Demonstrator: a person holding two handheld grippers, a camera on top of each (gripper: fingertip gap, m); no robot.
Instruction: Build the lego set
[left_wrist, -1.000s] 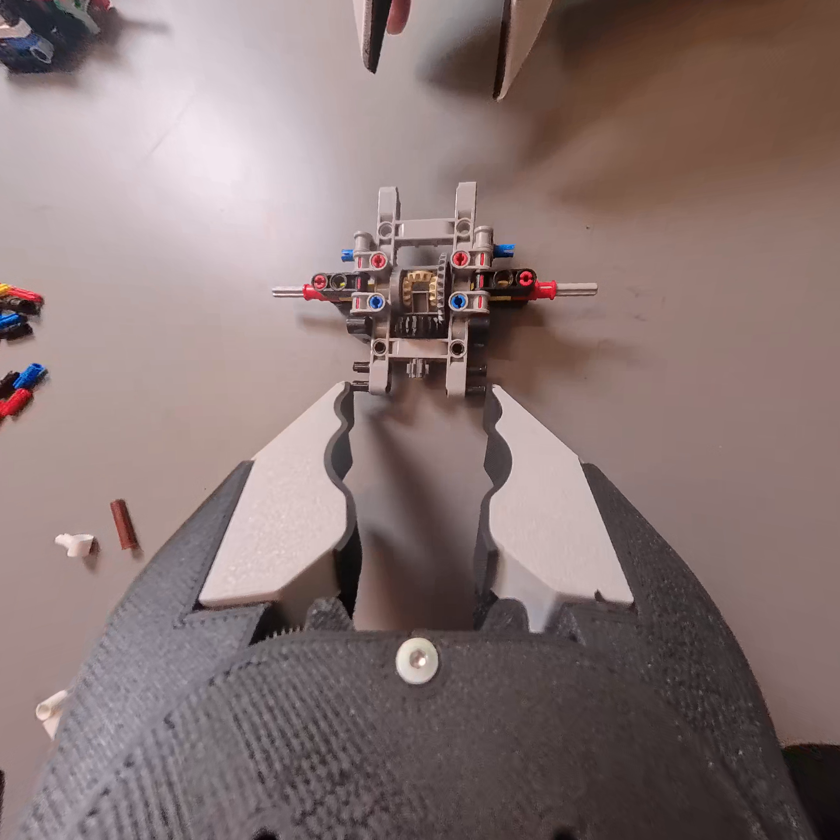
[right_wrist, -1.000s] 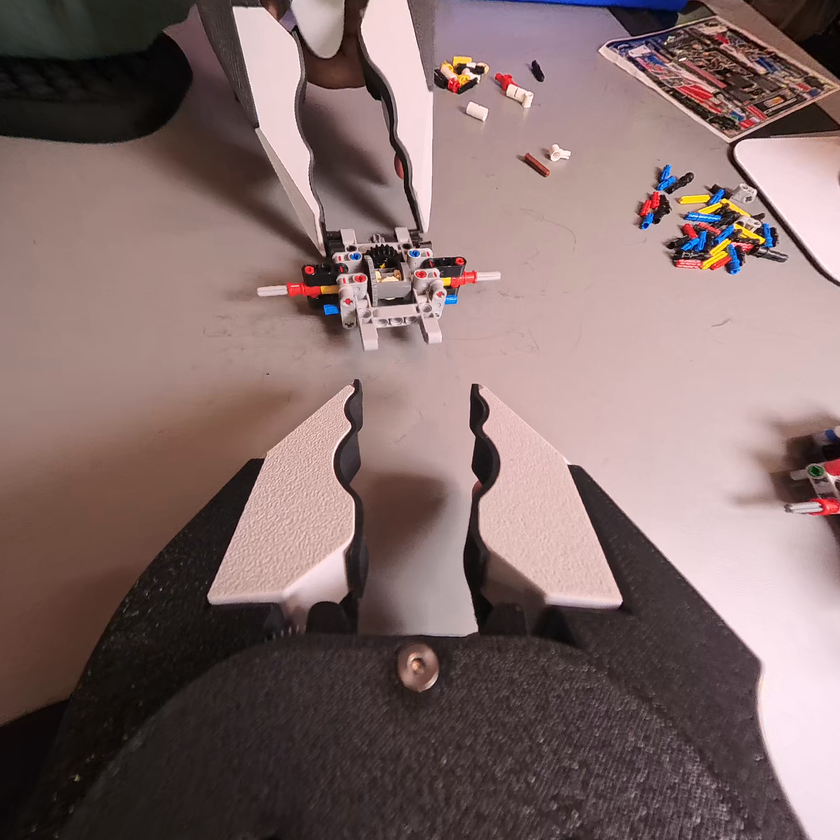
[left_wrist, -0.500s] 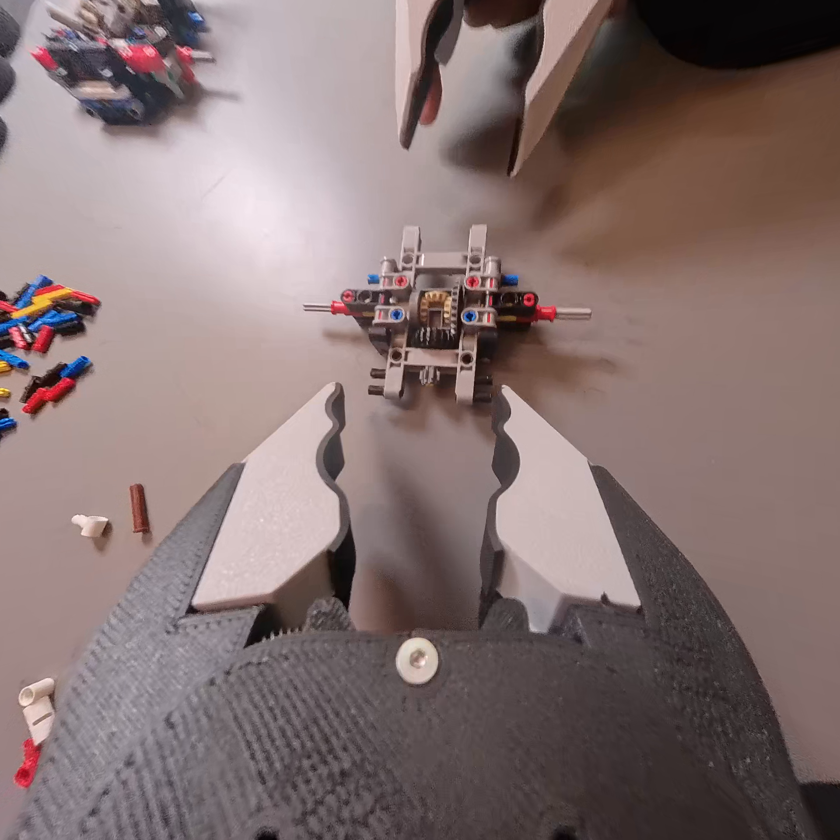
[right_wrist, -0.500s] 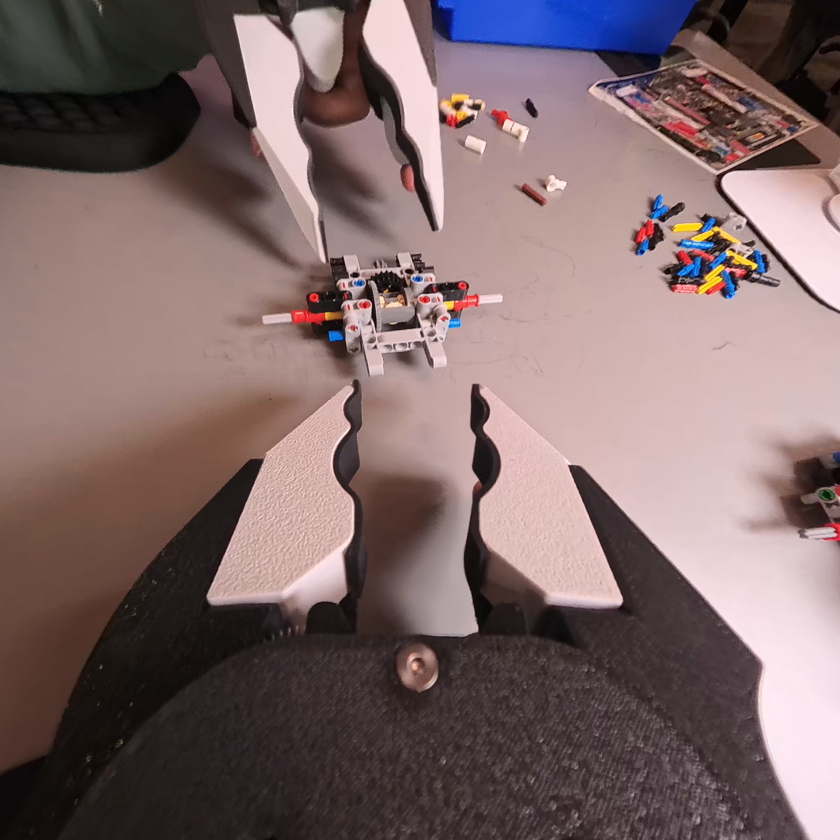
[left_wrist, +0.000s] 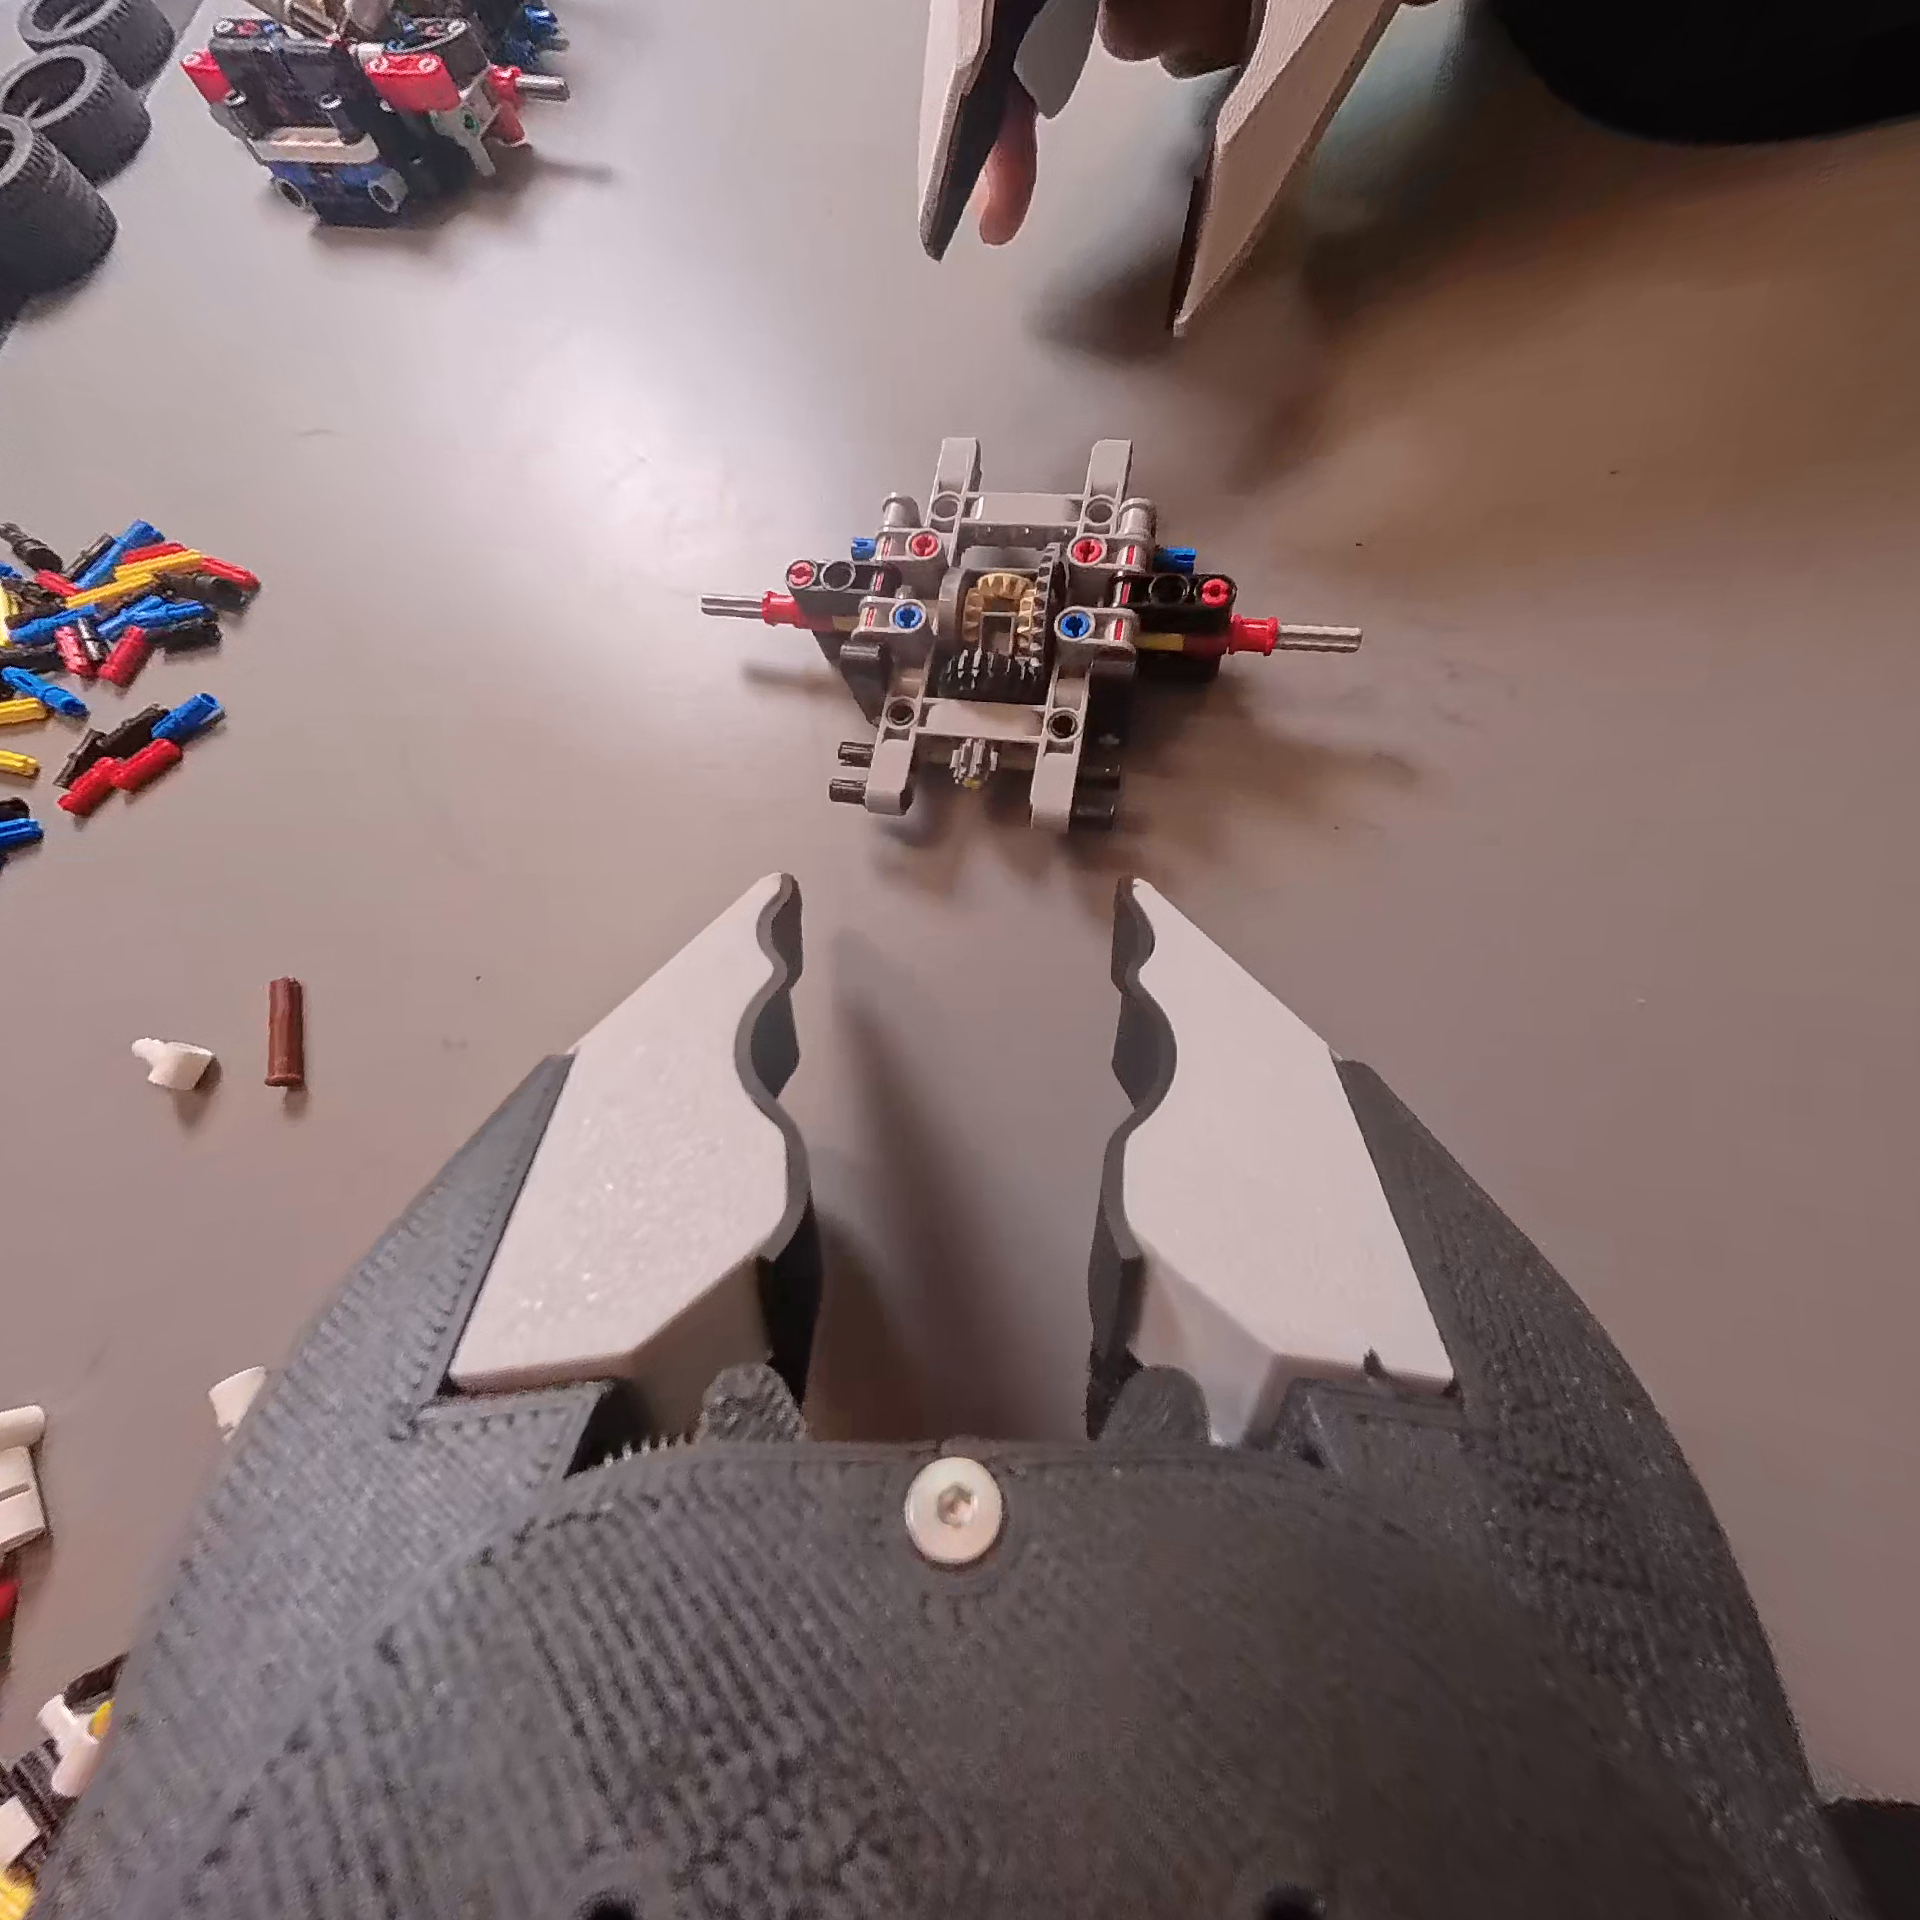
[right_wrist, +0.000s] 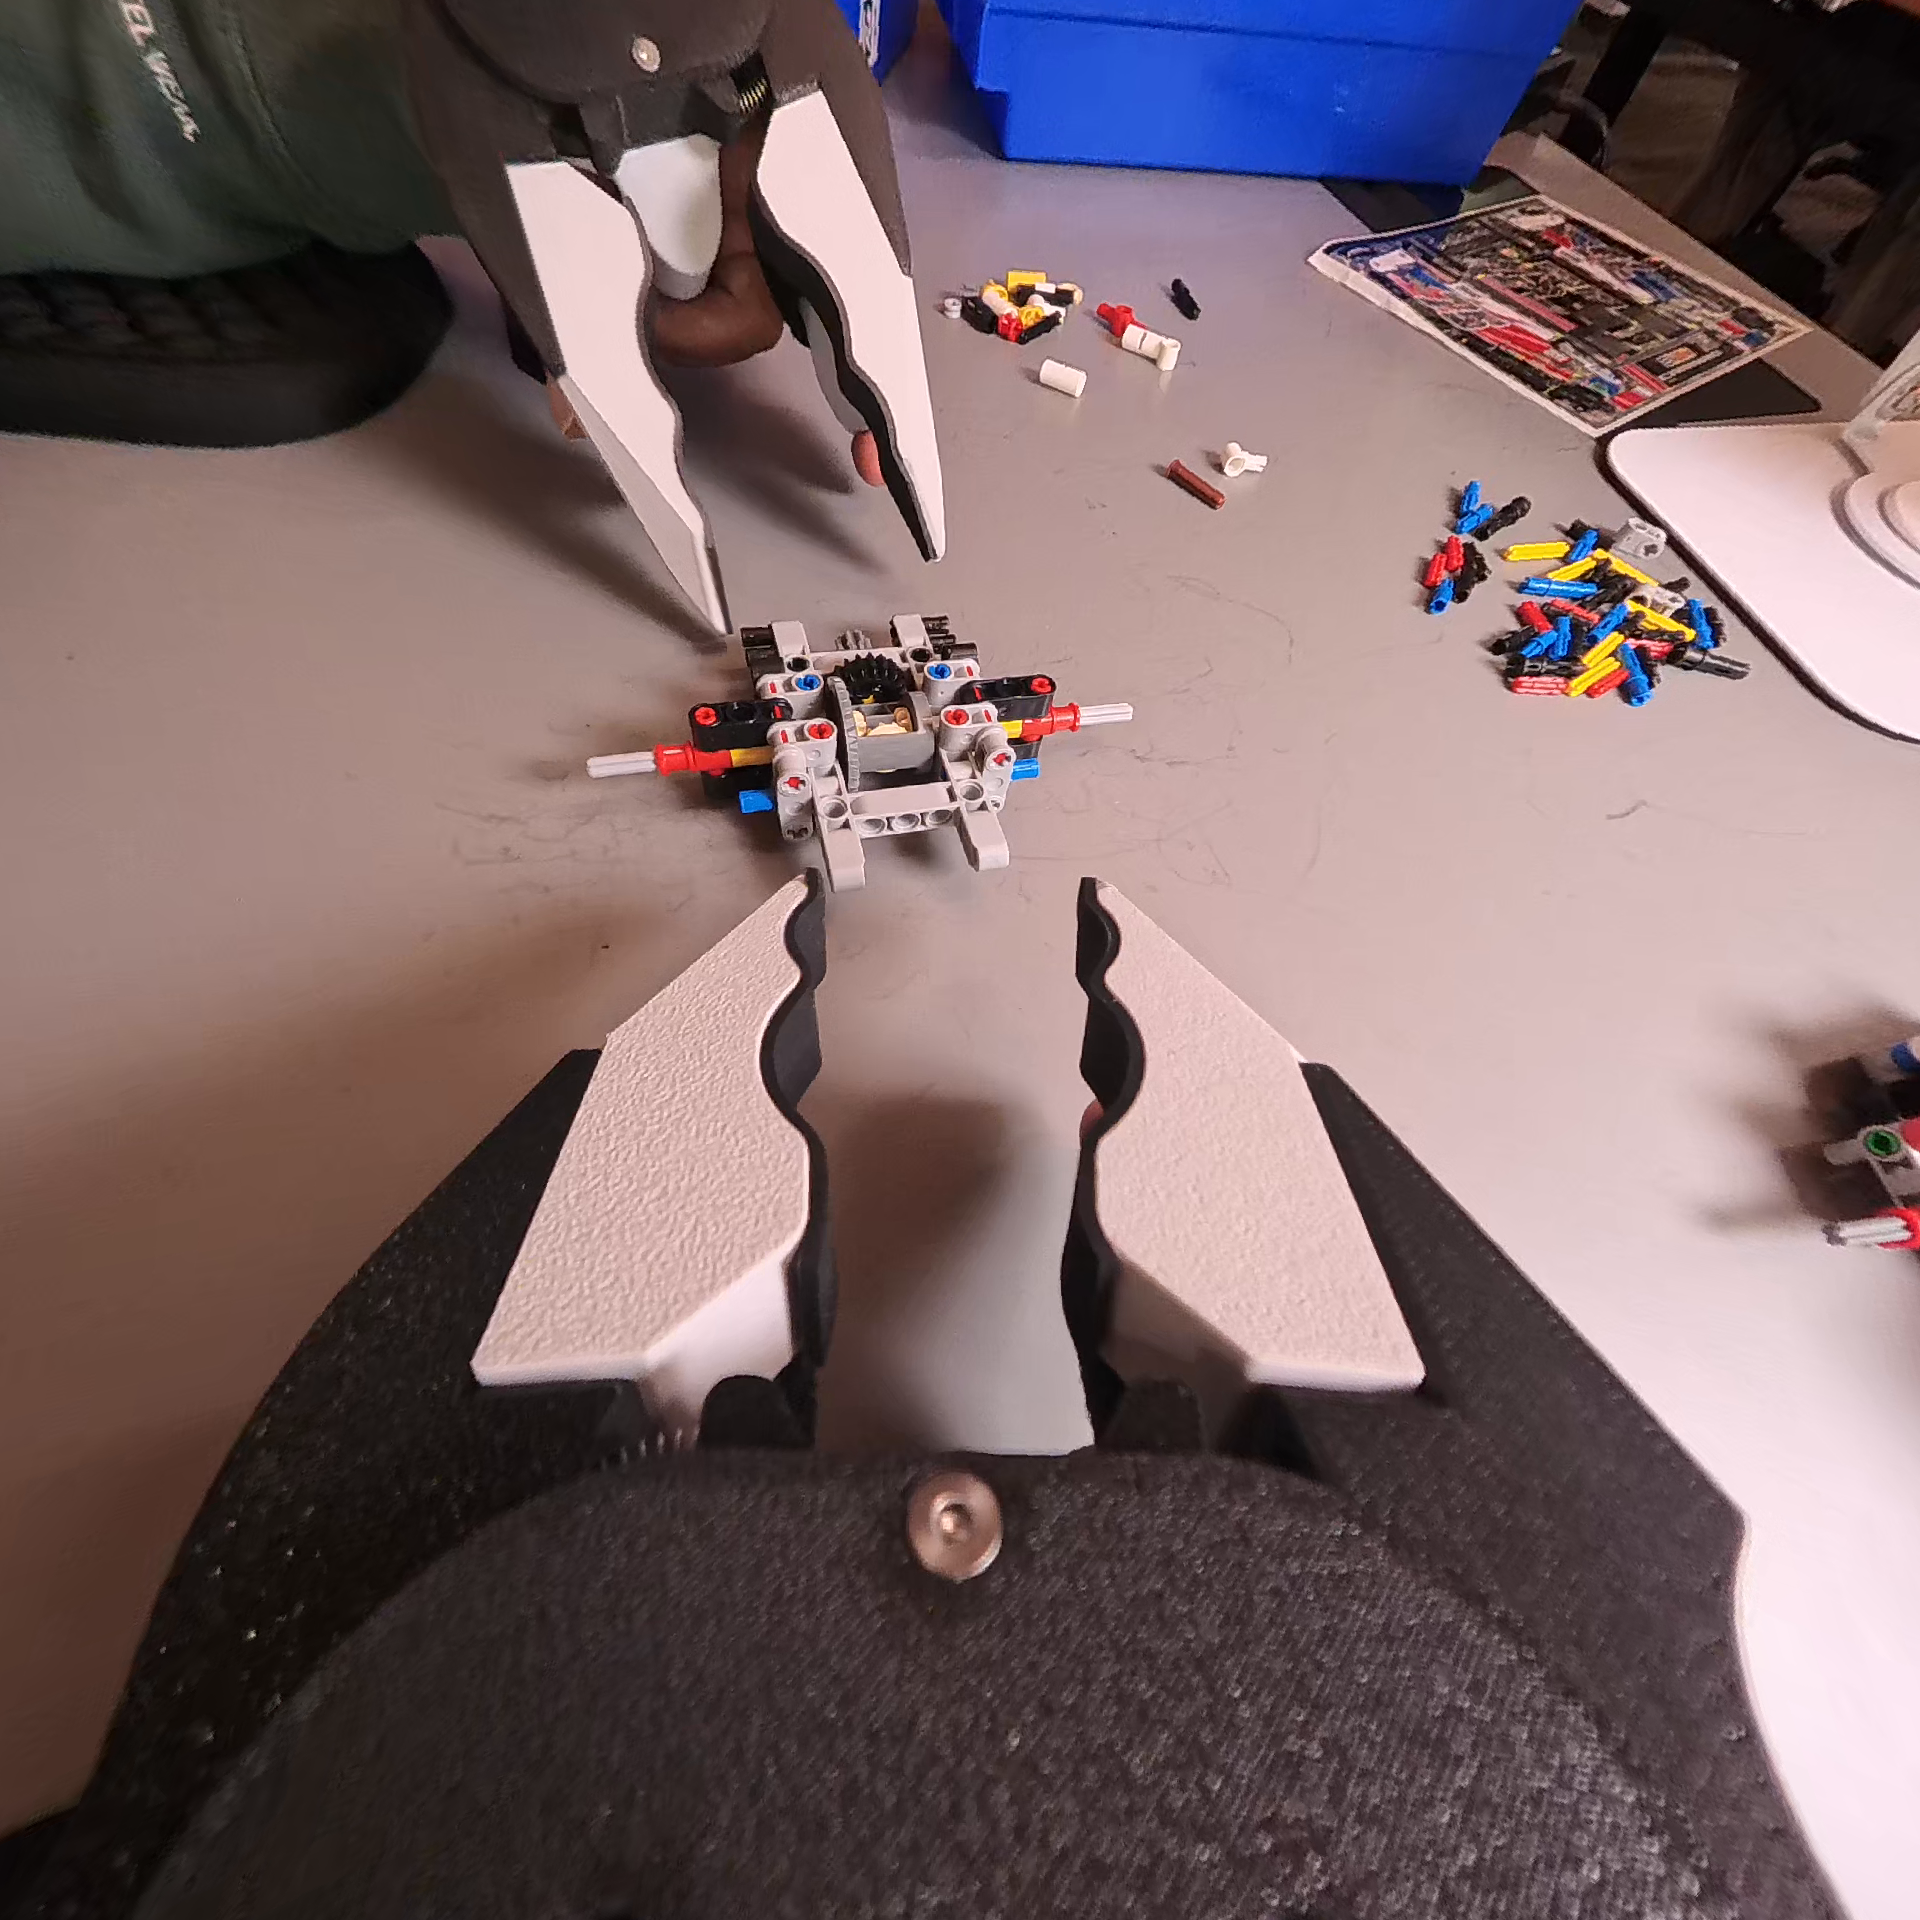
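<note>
Left wrist view gives us the grey brick-built gear assembly (left_wrist: 1013, 634) flat on the table (left_wrist: 1558, 935), a tan gear at its centre, black beams and red-capped axles jutting sideways. Just short of it our left gripper (left_wrist: 956, 894) gapes wide, holding nothing. Beyond the assembly, our right gripper (right_wrist: 951, 894) faces it, also spread and bare.

My two wrist cameras face each other from opposite sides, each looking down along my fingers at the grey table (left_wrist: 416, 436). Both share the small grey toy-brick gear frame (left_wrist: 1013, 634) (right_wrist: 868, 743) (close ahead, between them).
</note>
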